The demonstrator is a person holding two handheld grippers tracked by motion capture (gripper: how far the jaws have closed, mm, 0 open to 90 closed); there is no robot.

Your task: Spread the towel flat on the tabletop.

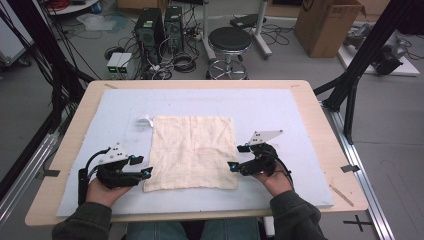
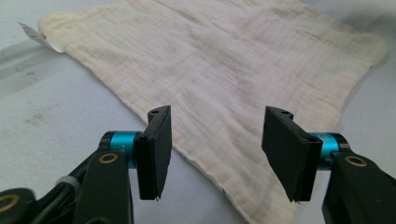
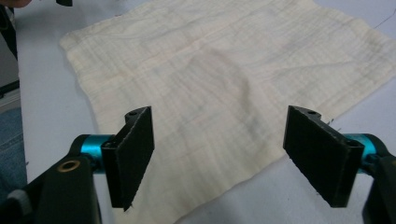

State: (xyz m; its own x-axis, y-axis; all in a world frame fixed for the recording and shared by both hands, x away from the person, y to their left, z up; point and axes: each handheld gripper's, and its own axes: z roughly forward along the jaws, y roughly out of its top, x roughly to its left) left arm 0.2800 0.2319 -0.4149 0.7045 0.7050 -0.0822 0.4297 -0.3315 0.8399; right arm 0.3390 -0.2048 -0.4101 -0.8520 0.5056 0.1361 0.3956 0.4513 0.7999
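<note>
Cream muslin cloth (image 1: 192, 151) lies flat at frame centre. Left tongs (image 1: 142, 166) and right tongs (image 1: 238, 157) stand apart, empty, at its lower corners. Likely next: clamp the corners for a fold.

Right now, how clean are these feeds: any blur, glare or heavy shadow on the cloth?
High view: even light, soft focus, no glare on the cloth. Left gripper view: weave sharp near the open jaws, far edge softer. Right gripper view: cloth evenly lit, faint shading at a central wrinkle, jaws slightly blurred.
</note>
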